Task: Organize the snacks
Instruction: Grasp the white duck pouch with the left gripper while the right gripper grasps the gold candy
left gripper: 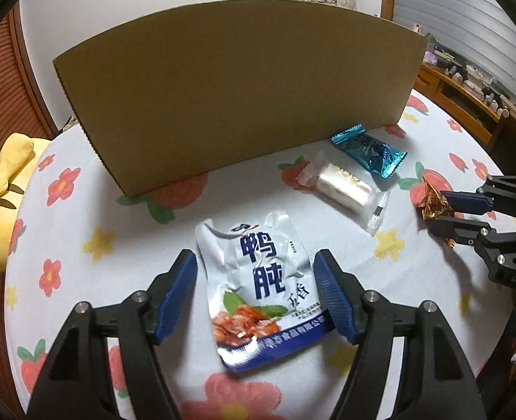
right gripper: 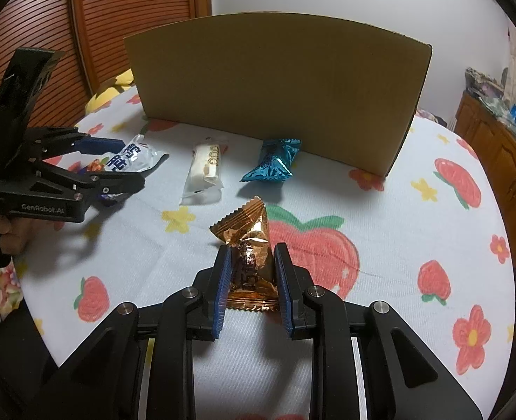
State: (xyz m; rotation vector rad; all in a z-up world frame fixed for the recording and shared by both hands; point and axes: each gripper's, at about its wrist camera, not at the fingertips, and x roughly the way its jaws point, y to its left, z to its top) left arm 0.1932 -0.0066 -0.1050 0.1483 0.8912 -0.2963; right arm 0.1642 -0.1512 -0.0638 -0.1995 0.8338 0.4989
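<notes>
Right gripper (right gripper: 252, 276) around copper packet (right gripper: 249, 241)

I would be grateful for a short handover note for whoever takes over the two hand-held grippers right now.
Left hand-held gripper: open, straddling the white-and-blue pouch; its pads do not clearly press on it.
Right hand-held gripper: shut on the gold foil snack.
On the flowered tablecloth: the white wrapped bar and the teal wrapped snack lie loose in front of the cardboard box.
Done: gold snack gripped. The box's inside is not visible.
Left: grip the pouch, then deal with the bar and the teal snack, probably into the box.
</notes>
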